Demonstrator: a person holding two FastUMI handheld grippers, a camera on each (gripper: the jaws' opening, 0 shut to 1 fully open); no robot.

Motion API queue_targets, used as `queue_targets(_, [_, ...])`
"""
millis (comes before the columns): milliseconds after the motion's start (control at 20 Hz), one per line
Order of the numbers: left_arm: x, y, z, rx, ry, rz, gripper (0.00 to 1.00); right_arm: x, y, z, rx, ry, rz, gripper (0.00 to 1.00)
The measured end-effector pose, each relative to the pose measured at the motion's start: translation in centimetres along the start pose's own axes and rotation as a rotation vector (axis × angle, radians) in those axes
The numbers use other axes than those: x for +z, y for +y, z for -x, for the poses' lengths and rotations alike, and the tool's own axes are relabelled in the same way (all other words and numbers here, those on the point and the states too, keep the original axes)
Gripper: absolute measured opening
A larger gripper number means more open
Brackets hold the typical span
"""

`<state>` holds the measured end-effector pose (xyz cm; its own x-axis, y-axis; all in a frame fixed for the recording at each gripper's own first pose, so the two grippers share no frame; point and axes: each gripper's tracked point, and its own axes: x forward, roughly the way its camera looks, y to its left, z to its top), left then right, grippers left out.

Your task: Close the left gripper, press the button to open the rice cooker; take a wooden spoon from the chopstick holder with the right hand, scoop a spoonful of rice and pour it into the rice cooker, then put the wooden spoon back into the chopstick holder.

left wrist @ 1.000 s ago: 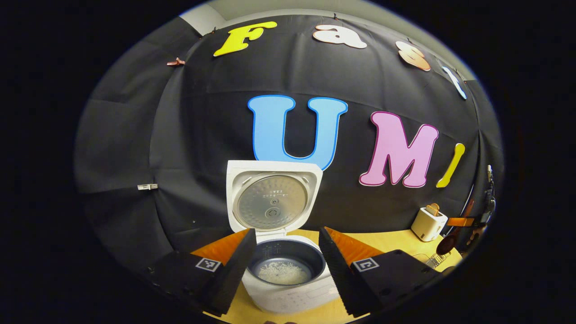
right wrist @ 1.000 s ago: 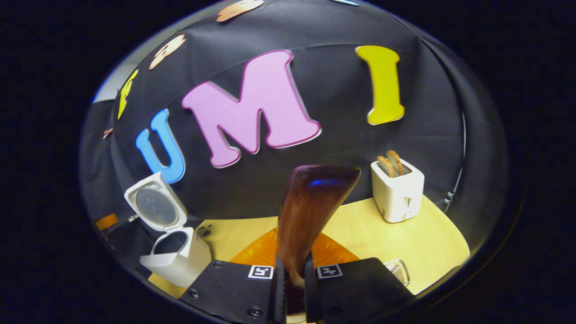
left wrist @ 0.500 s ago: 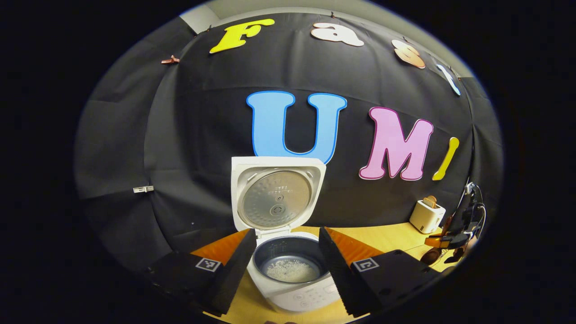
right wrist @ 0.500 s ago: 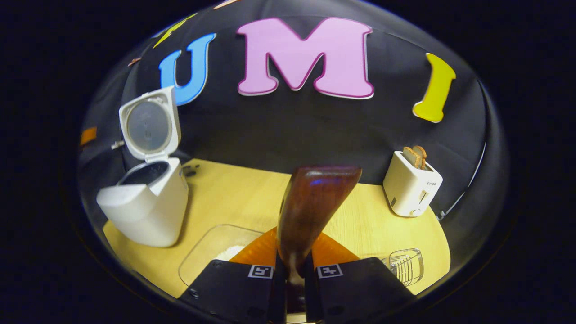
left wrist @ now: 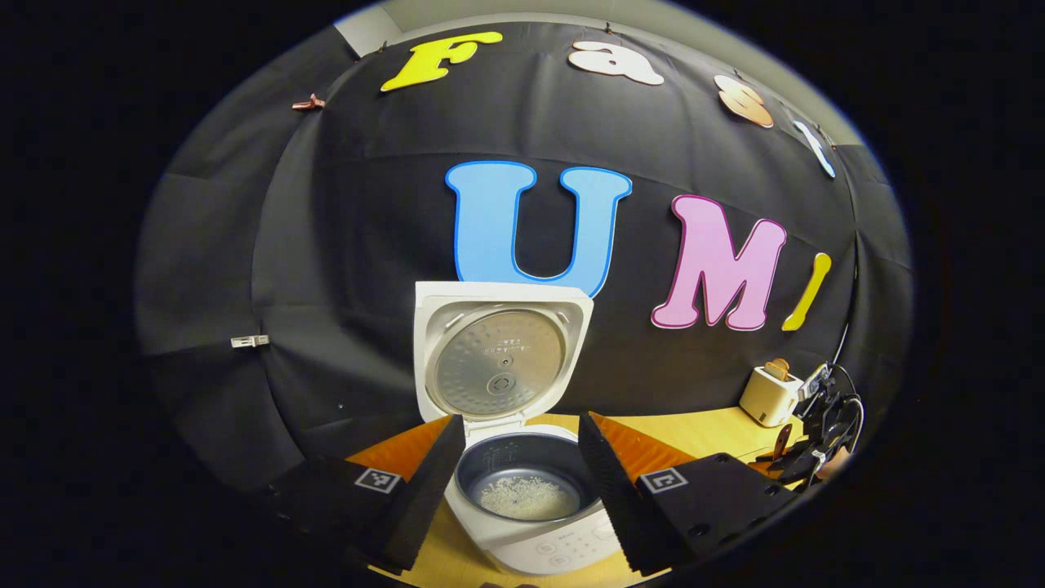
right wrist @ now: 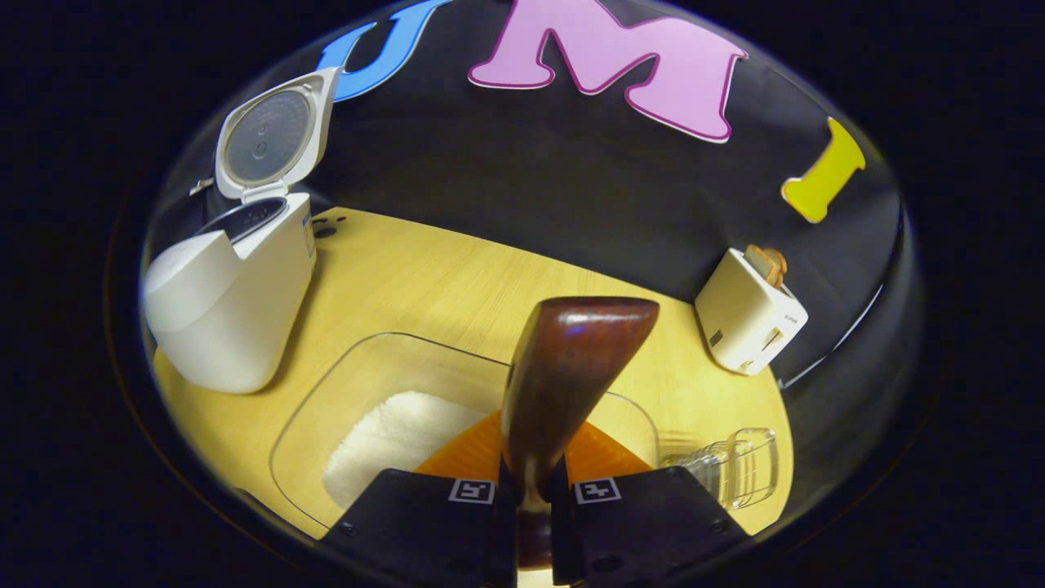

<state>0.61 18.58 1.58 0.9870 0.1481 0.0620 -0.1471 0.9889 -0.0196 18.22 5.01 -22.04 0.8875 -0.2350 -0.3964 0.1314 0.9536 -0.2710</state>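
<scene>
Yellow wooden table (right wrist: 424,278) carries an open rice cooker (right wrist: 233,302); right gripper (right wrist: 526,498) clamps the wooden spoon (right wrist: 563,376) above a rice tray (right wrist: 326,408), left gripper (left wrist: 522,482) spread wide, empty.

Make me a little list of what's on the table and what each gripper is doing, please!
cooker: white rice cooker, lid up, some rice in its dark pot
spoon: dark brown wooden spoon, clamped in the right hand-held gripper
rice supply: clear plastic tub with white rice, beside the cooker
holder: clear chopstick holder, right of the tub
toaster: small cream toaster with bread
left hand-held gripper: open, facing the cooker
table: pale wooden table
</scene>
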Motion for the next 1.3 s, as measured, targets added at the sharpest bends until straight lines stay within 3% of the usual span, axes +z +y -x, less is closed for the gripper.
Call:
queue_targets(300, [-0.1, 1.1, 0.5, 0.017, 0.0, 0.009, 0.91, 1.1, 2.7, 0.2, 0.068, -0.006, -0.312, 0.2])
queue_targets(450, [-0.2, 1.5, 0.9, 0.021, 0.0, 0.022, 0.94, 1.0, 2.6, 0.1, 0.114, -0.001, -0.541, 0.21])
queue_targets(650, [-0.1, 1.3, 0.9, 0.021, -0.006, 0.025, 0.94, 1.0, 1.6, 0.8, 0.138, -0.012, -0.76, 0.2])
queue_targets(950, [0.3, 0.9, 1.2, 0.008, -0.016, 0.023, 0.94, 2.5, -3.1, 2.8, 0.113, -0.096, -0.85, 0.2])
queue_targets(1300, [0.5, 0.9, 1.3, 0.002, -0.028, 0.029, 0.94, 5.9, -5.4, 5.1, 0.164, -0.161, -1.032, 0.21])
